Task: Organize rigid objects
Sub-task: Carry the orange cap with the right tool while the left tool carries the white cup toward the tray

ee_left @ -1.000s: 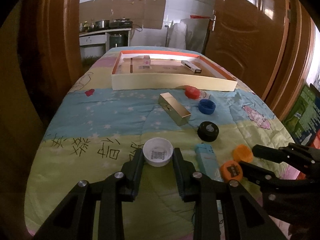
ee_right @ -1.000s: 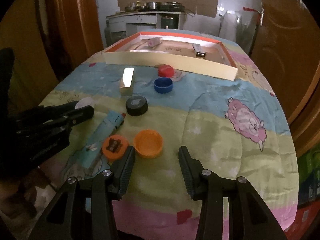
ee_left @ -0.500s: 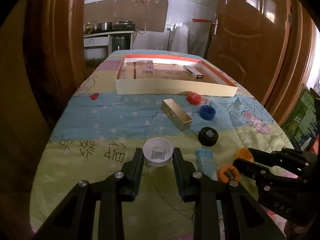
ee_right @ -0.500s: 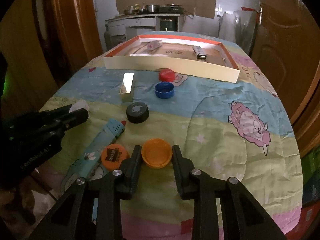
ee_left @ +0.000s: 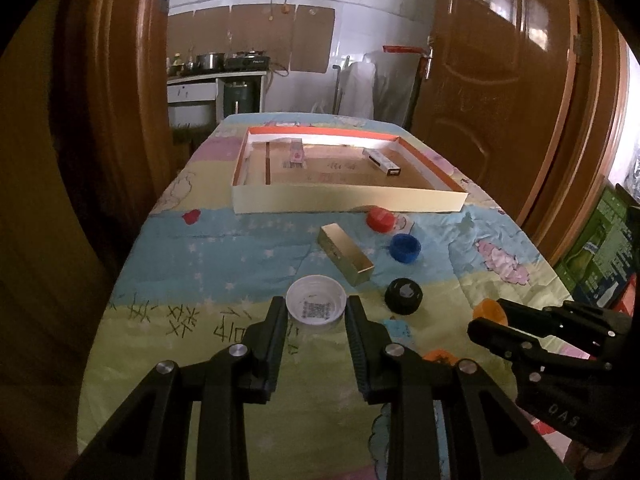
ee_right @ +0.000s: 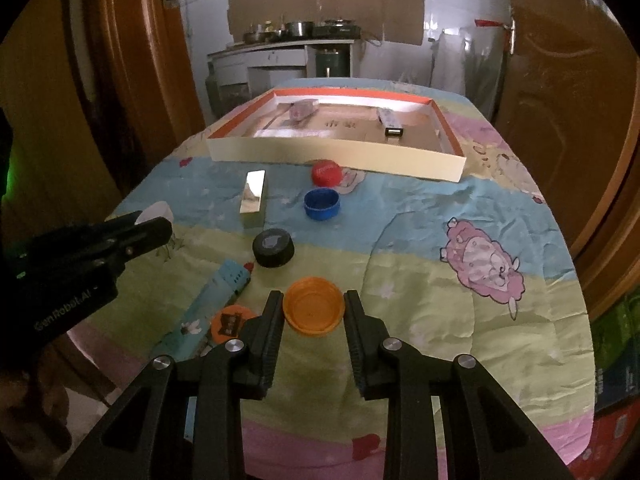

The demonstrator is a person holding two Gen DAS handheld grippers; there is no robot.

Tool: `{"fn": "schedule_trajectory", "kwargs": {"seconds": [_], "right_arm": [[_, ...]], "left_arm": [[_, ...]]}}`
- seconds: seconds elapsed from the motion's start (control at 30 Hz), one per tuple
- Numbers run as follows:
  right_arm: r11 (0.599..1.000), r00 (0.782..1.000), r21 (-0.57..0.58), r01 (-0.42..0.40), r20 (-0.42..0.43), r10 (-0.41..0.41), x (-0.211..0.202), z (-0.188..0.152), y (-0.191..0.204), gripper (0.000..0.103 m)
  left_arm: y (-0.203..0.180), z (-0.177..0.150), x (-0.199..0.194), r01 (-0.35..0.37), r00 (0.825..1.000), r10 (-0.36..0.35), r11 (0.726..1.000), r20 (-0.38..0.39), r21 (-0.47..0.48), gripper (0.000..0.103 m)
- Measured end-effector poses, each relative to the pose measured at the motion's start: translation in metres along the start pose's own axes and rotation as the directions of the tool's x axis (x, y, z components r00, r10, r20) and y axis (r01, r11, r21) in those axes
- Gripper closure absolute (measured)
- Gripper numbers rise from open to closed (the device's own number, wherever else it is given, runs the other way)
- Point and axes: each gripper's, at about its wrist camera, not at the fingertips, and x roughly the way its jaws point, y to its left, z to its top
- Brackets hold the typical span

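My left gripper [ee_left: 316, 310] is shut on a white bottle cap [ee_left: 316, 305], open side up, held just over the bedspread. My right gripper [ee_right: 313, 306] is shut on an orange bottle cap [ee_right: 313, 310], also open side up. On the cloth lie a gold box [ee_left: 346, 253], a red cap [ee_left: 380, 219], a blue cap [ee_left: 405, 247], a black cap [ee_left: 403, 296], a light blue tube [ee_right: 208, 300] and a second orange cap with a dark print [ee_right: 231, 321]. A shallow cardboard tray [ee_left: 348, 201] stands at the far end with two small boxes inside.
The table is covered by a patterned bedspread [ee_right: 440, 240]. Wooden doors stand on both sides, with a kitchen counter beyond. Green cartons [ee_left: 600, 248] stand on the floor to the right. The tray's middle floor is bare.
My right gripper has closed its jaws onto the orange cap, which stood ahead of its open jaws a second ago. Both views have tilted up slightly; the left grip on the white cap is unchanged.
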Motion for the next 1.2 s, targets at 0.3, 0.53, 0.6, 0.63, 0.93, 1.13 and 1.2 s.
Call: {"fn": "schedule_trajectory", "kwargs": {"seconds": [0.3, 0.53, 0.6, 0.63, 0.93, 1.13, 1.2], "right_arm": [[1.0, 1.0, -0.003, 0.0, 0.025, 0.0, -0.005, 0.011, -0.002, 0.072], [1.0, 0.999, -0.009, 0.012, 0.053, -0.012, -0.007, 0.026, -0.007, 0.072], [1.0, 0.998, -0.014, 0.021, 0.064, -0.02, -0.008, 0.032, -0.009, 0.072], [1.0, 0.997, -0.016, 0.025, 0.068, -0.024, -0.008, 0.035, -0.01, 0.072], [0.998, 0.993, -0.027, 0.053, 0.11, -0.049, -0.011, 0.061, -0.022, 0.072], [0.998, 0.989, -0.028, 0.063, 0.136, -0.059, -0.011, 0.075, -0.028, 0.072], [0.998, 0.989, -0.024, 0.061, 0.139, -0.057, -0.009, 0.078, -0.03, 0.072]], "left_arm": [[-0.008, 0.02, -0.003, 0.001, 1.0, -0.001, 1.0, 0.021, 0.021, 0.073], [-0.012, 0.04, -0.003, -0.011, 0.999, 0.01, 1.0, 0.046, 0.028, 0.073], [-0.013, 0.045, -0.003, -0.017, 0.998, 0.015, 0.999, 0.053, 0.03, 0.073], [-0.014, 0.048, -0.003, -0.02, 0.998, 0.019, 0.999, 0.057, 0.031, 0.073], [-0.016, 0.075, 0.004, -0.072, 0.994, 0.068, 0.996, 0.082, 0.045, 0.073], [-0.01, 0.09, 0.012, -0.097, 0.993, 0.095, 0.995, 0.076, 0.021, 0.073], [-0.008, 0.094, 0.015, -0.104, 0.992, 0.102, 0.994, 0.074, 0.017, 0.073]]}}
